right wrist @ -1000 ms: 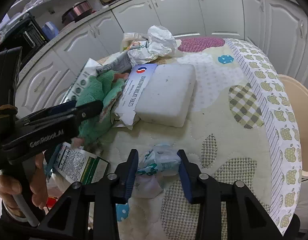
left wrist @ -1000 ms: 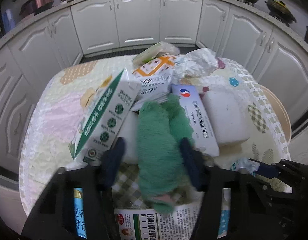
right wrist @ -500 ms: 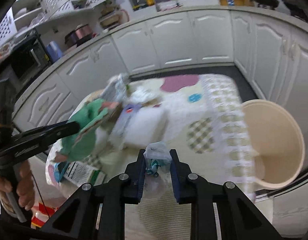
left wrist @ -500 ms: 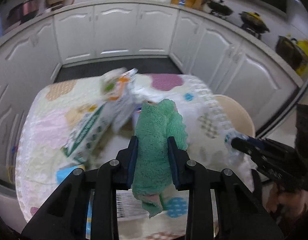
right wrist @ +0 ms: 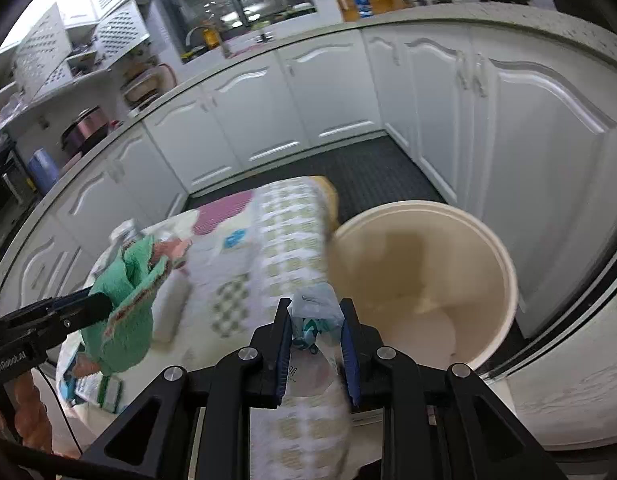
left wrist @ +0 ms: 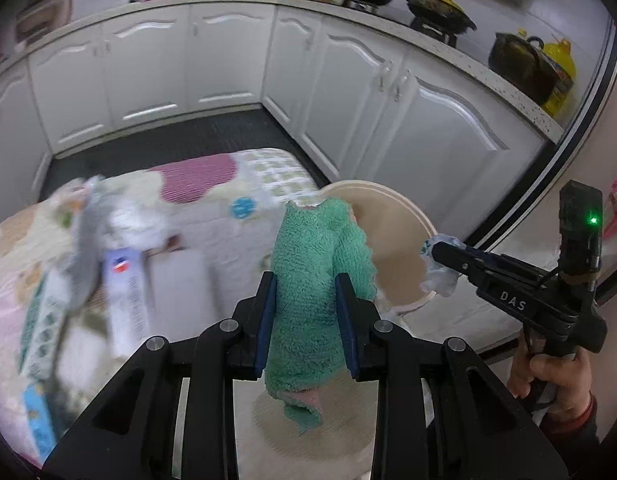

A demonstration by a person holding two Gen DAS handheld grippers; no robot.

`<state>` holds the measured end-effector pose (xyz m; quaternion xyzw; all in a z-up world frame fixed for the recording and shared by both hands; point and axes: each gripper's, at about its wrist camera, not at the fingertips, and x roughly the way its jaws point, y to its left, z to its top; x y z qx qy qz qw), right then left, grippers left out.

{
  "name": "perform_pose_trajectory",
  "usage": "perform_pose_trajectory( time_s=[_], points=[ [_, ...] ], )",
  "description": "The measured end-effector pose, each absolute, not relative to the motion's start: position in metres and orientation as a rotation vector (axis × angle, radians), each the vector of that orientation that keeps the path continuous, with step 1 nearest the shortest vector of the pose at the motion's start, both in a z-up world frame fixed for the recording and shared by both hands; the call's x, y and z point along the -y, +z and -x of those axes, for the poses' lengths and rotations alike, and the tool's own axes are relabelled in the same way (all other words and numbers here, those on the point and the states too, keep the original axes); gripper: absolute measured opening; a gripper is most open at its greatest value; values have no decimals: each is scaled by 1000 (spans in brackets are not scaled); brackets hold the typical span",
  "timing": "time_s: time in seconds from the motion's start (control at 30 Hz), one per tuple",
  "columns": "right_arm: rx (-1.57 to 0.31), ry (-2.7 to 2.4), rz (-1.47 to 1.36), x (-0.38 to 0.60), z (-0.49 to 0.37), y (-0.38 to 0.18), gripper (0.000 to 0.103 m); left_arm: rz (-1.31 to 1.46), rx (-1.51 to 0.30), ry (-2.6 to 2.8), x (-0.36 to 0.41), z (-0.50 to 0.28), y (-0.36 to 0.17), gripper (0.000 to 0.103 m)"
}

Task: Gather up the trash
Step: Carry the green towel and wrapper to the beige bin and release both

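Left gripper (left wrist: 307, 312): jaws are clamping a fuzzy green terry cloth with a pink underside (left wrist: 316, 280); it is hanging limp, lower end drooping below the blue pads. Right gripper (right wrist: 314, 334): jaws are pinching a crumpled translucent plastic wrapper with teal print (right wrist: 314, 316). Both are hovering off the edge of the quilted patchwork-covered table (right wrist: 284, 240), the wrapper near the rim of the round beige plastic bin (right wrist: 504, 276). Blurred cartons (left wrist: 124, 280) are lying on the table.

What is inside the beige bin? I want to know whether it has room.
The beige bin shows bare walls and a pale floor; the right hand-held gripper and its plastic wrapper hide its near edge.
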<state>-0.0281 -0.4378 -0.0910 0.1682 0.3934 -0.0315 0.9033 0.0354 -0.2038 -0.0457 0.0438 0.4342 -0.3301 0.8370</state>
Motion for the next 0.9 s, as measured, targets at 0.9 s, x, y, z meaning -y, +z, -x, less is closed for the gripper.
perform_pose_trajectory(
  time_s=[0.9],
  points=[
    [-895,-197,-415,493,10,-143,47,-49,-974,-691,296,-72,-90,32]
  ],
)
